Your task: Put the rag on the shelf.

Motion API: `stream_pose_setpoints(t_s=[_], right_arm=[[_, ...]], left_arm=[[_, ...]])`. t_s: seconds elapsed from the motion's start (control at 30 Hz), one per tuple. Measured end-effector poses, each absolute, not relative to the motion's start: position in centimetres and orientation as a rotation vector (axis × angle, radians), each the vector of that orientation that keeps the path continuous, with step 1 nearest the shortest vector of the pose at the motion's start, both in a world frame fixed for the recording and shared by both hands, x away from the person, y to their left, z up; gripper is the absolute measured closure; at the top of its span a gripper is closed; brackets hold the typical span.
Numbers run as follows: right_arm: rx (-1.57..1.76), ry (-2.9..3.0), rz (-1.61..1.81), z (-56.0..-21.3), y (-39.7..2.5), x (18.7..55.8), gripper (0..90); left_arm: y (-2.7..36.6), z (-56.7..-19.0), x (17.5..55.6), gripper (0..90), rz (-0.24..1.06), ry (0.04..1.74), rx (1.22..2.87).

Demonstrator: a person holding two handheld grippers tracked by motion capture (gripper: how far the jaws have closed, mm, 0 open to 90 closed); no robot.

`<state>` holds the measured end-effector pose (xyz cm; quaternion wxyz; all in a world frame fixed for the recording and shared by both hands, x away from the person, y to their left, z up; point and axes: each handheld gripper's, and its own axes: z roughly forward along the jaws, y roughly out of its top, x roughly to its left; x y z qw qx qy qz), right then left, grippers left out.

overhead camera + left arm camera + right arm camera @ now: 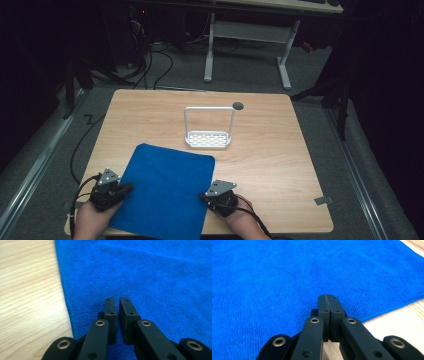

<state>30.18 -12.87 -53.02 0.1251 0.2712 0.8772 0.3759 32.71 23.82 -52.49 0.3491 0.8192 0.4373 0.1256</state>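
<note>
Two grippers: both sit at the near edge of the bench (280,150), one at each side of a blue cloth (162,192).
Left gripper (122,189): held at the cloth's left edge, its fingers (110,312) pointing in over the fabric; in the left gripper view a narrow gap shows between them, nothing in it, so they are slightly released and hold nothing.
Right gripper (205,196): held at the cloth's right edge; in the right gripper view its fingers (323,308) are clenched pad to pad above the cloth's hem. Whether any fabric is caught between them cannot be told.
Blue cloth: lies flat on the near half of the bench, turned a little so one corner points away; its near edge reaches the bench's front rim, where the high view cuts it off.
White rack (208,131): a small perforated tray with a tall wire hoop, standing beyond the cloth near the bench's middle, apart from it.
Dark round spot (238,105): on the bench just behind the rack; too small to tell what it is.
Hands: cut off at the wrist by the bottom of the high view.
Background: dark; the white legs of another desk (247,42) and some floor cables are dimly seen.
</note>
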Motion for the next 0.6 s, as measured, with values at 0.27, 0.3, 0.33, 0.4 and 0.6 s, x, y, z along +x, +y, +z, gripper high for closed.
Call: stream_pose_setpoints(t_s=[0.27,0.3,0.33,0.4,0.6], right_arm=[[0.858,2.534,1.117,-53.1,-15.3,30.0,90.0],[0.882,2.525,1.11,-53.1,-16.0,29.9,90.0],[0.882,2.525,1.11,-53.1,-16.0,29.9,90.0],[0.889,2.518,1.096,-53.0,-16.6,29.7,90.0],[0.93,2.495,1.044,-52.8,-18.4,29.3,90.0]], left_arm=[[22.3,-52.5,32.2,84.8,0.254,1.056,2.147],[21.7,-52.5,32.1,84.8,0.238,1.03,2.157],[21.7,-52.5,32.1,84.8,0.238,1.03,2.157],[21.0,-52.5,31.9,84.7,0.227,1.003,2.166],[19.2,-52.7,31.5,84.7,0.165,0.942,2.159]])
